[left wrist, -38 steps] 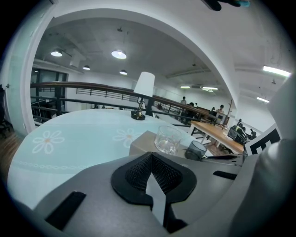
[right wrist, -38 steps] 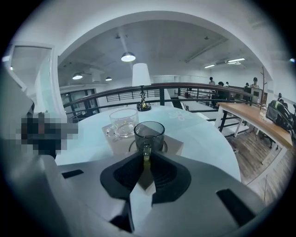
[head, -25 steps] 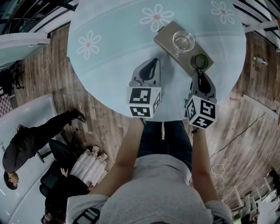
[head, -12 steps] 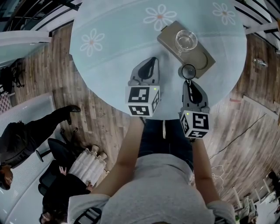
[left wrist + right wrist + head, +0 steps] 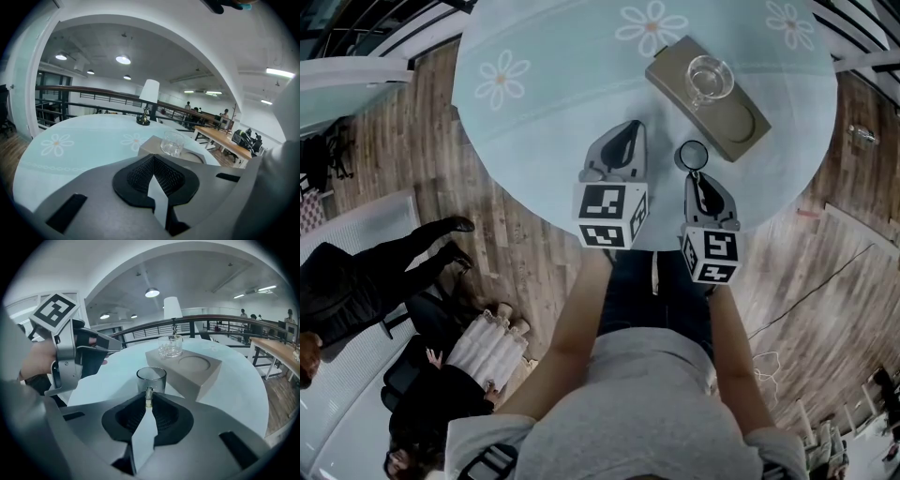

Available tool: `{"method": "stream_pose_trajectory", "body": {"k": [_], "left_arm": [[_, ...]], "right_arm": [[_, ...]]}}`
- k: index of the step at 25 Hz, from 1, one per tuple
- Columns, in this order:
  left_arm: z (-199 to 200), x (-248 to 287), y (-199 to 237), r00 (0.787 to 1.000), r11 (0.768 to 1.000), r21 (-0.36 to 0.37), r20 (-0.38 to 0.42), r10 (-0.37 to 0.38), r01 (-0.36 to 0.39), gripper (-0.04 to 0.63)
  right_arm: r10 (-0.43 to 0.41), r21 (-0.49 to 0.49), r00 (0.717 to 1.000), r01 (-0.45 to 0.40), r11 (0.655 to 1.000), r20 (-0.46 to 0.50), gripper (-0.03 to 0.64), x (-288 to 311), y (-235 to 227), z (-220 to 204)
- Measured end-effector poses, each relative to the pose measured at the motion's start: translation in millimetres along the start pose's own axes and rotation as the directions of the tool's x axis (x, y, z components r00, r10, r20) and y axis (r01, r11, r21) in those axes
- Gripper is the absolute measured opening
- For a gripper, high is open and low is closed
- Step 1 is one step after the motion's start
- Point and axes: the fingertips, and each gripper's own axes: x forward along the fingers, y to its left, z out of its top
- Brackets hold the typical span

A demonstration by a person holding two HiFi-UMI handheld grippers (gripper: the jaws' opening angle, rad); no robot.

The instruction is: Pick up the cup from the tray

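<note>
My right gripper (image 5: 697,174) (image 5: 148,398) is shut on the handle of a dark glass cup (image 5: 692,155) (image 5: 151,378). The cup stays upright beside the tray's near-left side, off the tray. Its base is hidden, so I cannot tell whether it touches the table. The grey-brown tray (image 5: 748,131) (image 5: 202,373) shows an empty round recess (image 5: 192,363). A clear glass (image 5: 711,80) (image 5: 169,346) (image 5: 172,143) stands in the tray's far recess. My left gripper (image 5: 628,131) (image 5: 153,164) is shut with nothing in it, over the table left of the cup.
The round pale blue table (image 5: 553,103) has flower prints, and its near edge lies just below both grippers. A small white-shaded lamp (image 5: 148,101) (image 5: 172,310) stands at the far side. People sit on the wooden floor at the lower left (image 5: 441,356).
The right gripper has carried the dark cup off the tray's near recess, down and to the left, toward me. The left gripper has stayed in place.
</note>
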Motion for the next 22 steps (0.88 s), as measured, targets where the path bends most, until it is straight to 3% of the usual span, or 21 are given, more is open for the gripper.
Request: {"method": "stream_pose_trajectory", "body": {"k": [22], "left_arm": [[-5.1,-4.7,-3.3,1.000,1.000,-0.012,0.009,-0.015,0.015,0.008]], "right_arm": [[-0.019,-0.100,0.996,0.010,0.995,-0.091,0.041,20.2,2.4,-36.5]]}}
